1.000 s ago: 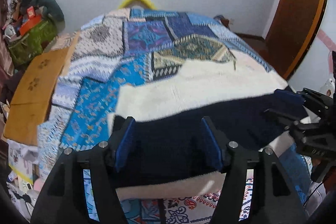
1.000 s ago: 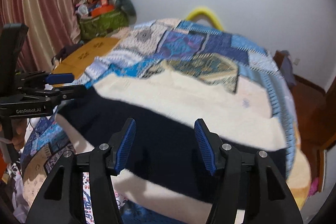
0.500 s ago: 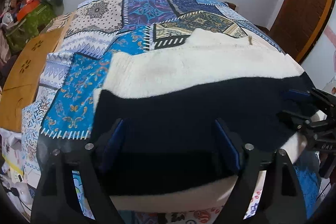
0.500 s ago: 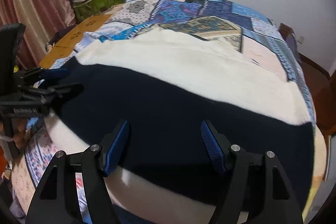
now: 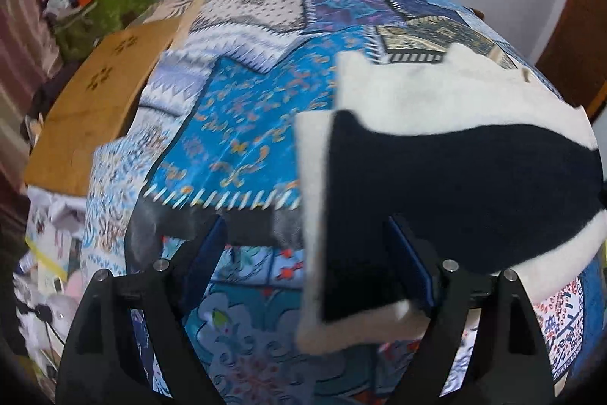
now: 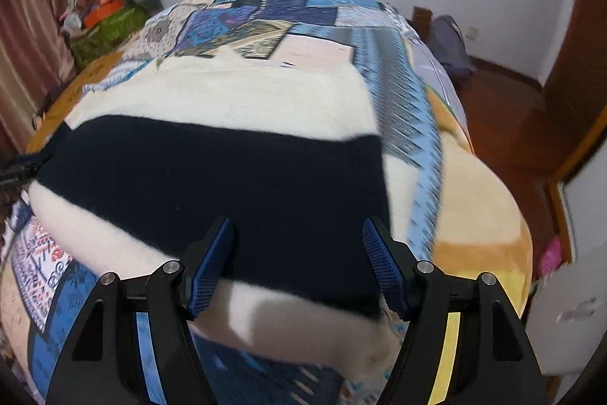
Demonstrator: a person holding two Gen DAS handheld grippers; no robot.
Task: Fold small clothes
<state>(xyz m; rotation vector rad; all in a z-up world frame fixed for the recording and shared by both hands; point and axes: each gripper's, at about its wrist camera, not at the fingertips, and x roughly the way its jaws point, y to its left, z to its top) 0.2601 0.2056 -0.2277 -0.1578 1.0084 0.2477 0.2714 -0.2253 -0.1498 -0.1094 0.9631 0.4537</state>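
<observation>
Both grippers, left and right, have just opened their fingers wide, holding nothing. The striped cloth now lies flat on the bed, and each gripper has moved toward one end of it, likely ready for a fold.

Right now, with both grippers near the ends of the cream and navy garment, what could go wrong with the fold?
1. The left gripper straddles the garment edge, so closing may catch the patchwork bedspread too.
2. The right gripper stands open over the navy band, away from any corner; a grab there may fold crooked.

we count one striped garment on one bed, two grippers, one green bag.
</observation>
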